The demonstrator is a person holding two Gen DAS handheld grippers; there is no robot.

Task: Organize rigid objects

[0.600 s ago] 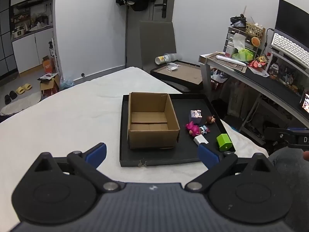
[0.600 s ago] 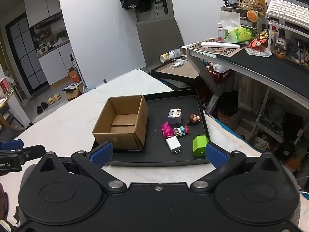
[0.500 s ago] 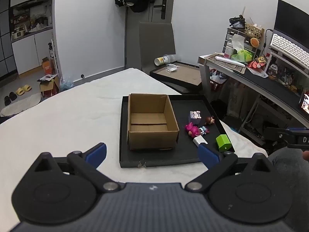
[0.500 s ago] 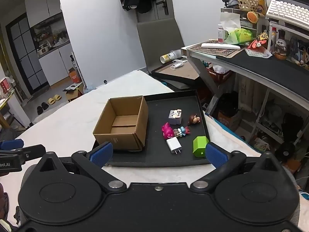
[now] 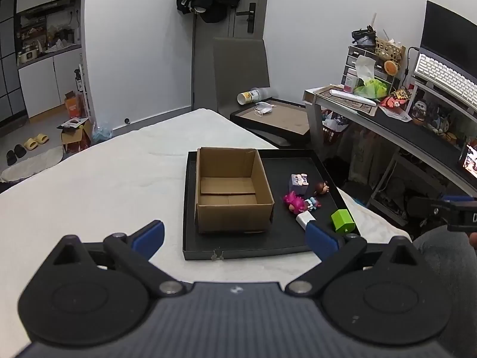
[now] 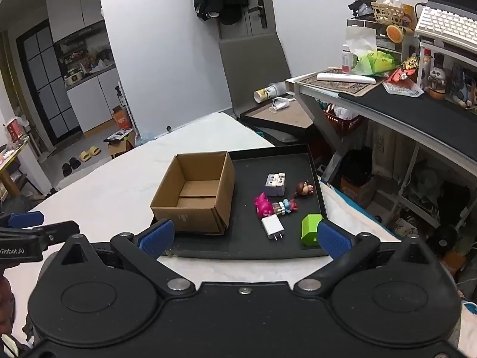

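Both the left claw (image 5: 234, 235) and the right claw (image 6: 243, 237) are spread wide and hold nothing. Beyond them a shallow black tray (image 6: 277, 161) rests on the white bed (image 5: 104, 179). An open brown cardboard box (image 6: 193, 191) stands at the tray's 9 o'clock, and a white charger plug (image 6: 272, 226), green block (image 6: 310, 229) and small figurines (image 6: 275, 205) lie toward 3 o'clock.
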